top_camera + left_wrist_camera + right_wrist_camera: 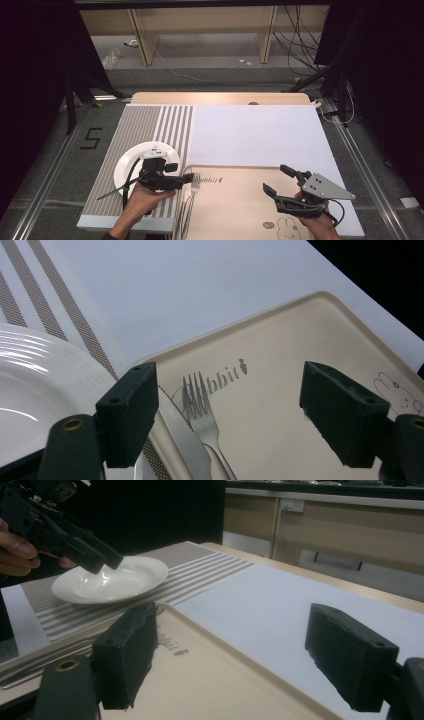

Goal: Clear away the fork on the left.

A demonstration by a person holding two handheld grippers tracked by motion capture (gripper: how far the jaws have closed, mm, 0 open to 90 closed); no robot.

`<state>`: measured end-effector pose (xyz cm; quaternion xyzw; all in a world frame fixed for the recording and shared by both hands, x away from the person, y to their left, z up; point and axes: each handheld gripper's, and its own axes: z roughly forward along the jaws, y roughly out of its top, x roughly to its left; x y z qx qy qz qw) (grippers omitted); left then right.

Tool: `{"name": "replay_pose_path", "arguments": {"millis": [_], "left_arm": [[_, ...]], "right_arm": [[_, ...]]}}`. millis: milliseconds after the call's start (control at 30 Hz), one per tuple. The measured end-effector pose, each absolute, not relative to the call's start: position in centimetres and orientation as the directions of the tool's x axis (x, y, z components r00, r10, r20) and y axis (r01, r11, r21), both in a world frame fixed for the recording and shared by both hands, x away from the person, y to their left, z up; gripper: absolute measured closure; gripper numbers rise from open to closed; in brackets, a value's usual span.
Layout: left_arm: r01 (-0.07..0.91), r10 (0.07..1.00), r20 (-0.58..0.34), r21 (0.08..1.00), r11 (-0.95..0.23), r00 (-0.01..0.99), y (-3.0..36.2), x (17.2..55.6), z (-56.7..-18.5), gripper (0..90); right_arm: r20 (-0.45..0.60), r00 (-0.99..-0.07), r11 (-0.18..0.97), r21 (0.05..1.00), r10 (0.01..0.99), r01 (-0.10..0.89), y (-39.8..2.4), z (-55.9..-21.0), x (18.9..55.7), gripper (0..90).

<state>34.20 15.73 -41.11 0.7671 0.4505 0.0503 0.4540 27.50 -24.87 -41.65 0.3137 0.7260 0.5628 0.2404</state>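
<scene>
A silver fork lies on the left end of a beige tray, its tines beside the printed word. A knife rests along its left side. In the high view the fork sits just right of my left gripper, which hovers between the white plate and the tray. Its jaws stand wide apart with nothing between them. My right gripper is held over the tray's right part, open and empty. From there the left gripper appears above the plate.
A striped placemat under the plate covers the table's left side. A white mat covers the middle and right. The tray has a rabbit drawing near the front edge. Floor, cables and bench legs lie beyond the table.
</scene>
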Motion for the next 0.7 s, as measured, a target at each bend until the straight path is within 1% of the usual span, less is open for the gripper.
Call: {"name": "replay_pose_path", "arguments": {"millis": [267,700], "left_arm": [[0.629,0.751,-0.332,0.765,-0.139,0.571,16.9,34.2,-40.6,23.2],[0.627,0.767,-0.335,0.771,-0.111,0.547,18.4,34.3,-40.3,23.0]], "right_arm": [[0.004,-0.687,0.169,0.968,0.726,0.184,-24.9,-41.6,27.5,21.8],[0.006,-0.686,0.165,0.969,0.728,0.183,-24.9,-41.6,27.5,21.8]]}}
